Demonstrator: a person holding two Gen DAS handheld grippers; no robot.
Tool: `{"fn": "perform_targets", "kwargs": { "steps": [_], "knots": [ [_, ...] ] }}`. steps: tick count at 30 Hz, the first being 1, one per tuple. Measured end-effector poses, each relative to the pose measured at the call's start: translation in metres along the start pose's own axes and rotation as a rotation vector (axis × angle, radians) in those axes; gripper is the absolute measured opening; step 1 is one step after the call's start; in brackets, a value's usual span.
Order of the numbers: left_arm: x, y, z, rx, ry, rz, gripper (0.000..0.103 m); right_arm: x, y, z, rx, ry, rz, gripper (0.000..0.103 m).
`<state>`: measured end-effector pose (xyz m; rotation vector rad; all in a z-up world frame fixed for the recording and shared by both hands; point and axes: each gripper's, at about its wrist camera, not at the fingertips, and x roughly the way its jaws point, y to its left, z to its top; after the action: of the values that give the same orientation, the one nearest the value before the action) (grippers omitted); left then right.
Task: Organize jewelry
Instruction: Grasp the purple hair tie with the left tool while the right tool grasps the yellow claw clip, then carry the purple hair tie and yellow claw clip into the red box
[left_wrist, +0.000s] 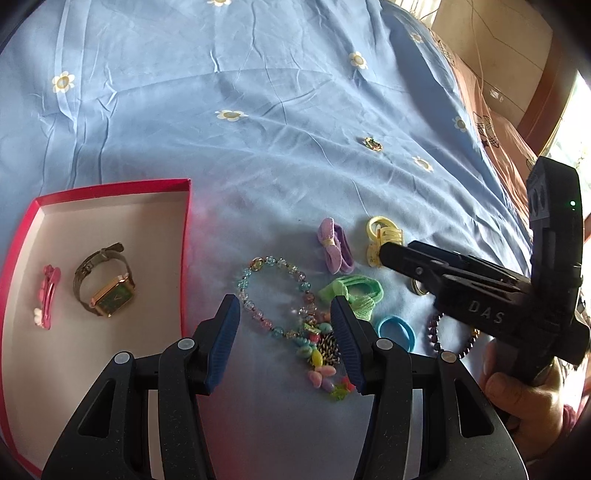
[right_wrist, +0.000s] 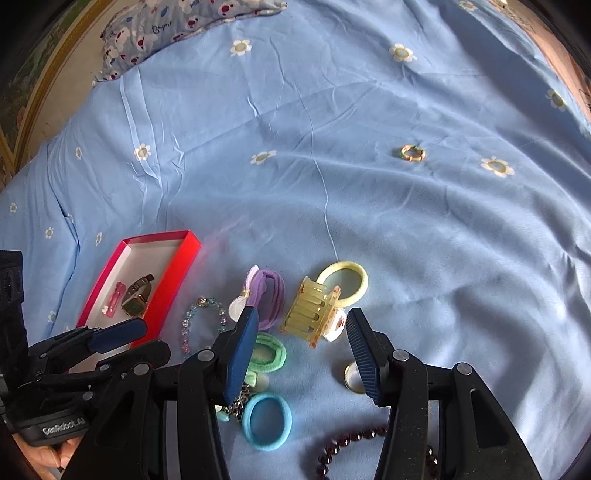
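Only left view shows charm bracelet (left_wrist: 317, 350), both jaws half-open (holding nothing), pillow (right_wrist: 177, 26) right-view only.

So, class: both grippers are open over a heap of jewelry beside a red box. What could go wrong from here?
1. The colorful charm bracelet overlaps the clear beaded bracelet, so the left gripper might lift both.
2. The two grippers work close together; the right gripper could bump the left.
3. The small gold ring lies far from the pile and may be overlooked.
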<state>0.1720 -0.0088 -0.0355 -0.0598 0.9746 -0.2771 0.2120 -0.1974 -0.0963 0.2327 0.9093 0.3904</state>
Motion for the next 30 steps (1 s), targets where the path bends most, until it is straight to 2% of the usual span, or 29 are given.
{"fn": "perform_targets", "kwargs": {
  "steps": [2, 3, 4, 12, 13, 14, 16, 21, 30],
  "knots": [
    [0.005, -0.003, 0.004, 0.007, 0.007, -0.007, 0.050, 0.007, 0.001, 0.001, -0.012, 0.014, -0.007, 0.049],
    [0.007, -0.004, 0.006, 0.011, 0.009, -0.010, 0.050, 0.010, 0.000, 0.001, -0.018, 0.020, -0.017, 0.034],
    [0.010, -0.007, 0.009, 0.016, 0.009, -0.016, 0.050, 0.012, -0.002, 0.001, -0.015, 0.025, -0.017, 0.025],
    [0.048, -0.030, 0.033, 0.061, 0.048, -0.036, 0.050, -0.013, -0.023, 0.000, 0.038, -0.030, -0.003, 0.023],
    [0.053, -0.031, 0.035, 0.061, 0.057, -0.039, 0.047, -0.015, -0.024, 0.000, 0.046, -0.034, 0.002, 0.023],
    [0.058, -0.031, 0.036, 0.059, 0.066, -0.042, 0.032, -0.018, -0.025, -0.001, 0.051, -0.036, 0.006, 0.023],
    [0.068, -0.031, 0.037, 0.051, 0.092, -0.057, 0.011, -0.023, -0.027, -0.003, 0.056, -0.041, 0.010, 0.023],
    [0.056, -0.026, 0.032, 0.037, 0.054, -0.071, 0.010, -0.032, -0.027, -0.007, 0.065, -0.053, 0.036, 0.023],
    [0.002, -0.009, 0.017, -0.016, -0.035, -0.082, 0.010, -0.041, -0.007, -0.009, 0.038, -0.064, 0.083, 0.023]
  ]
}}
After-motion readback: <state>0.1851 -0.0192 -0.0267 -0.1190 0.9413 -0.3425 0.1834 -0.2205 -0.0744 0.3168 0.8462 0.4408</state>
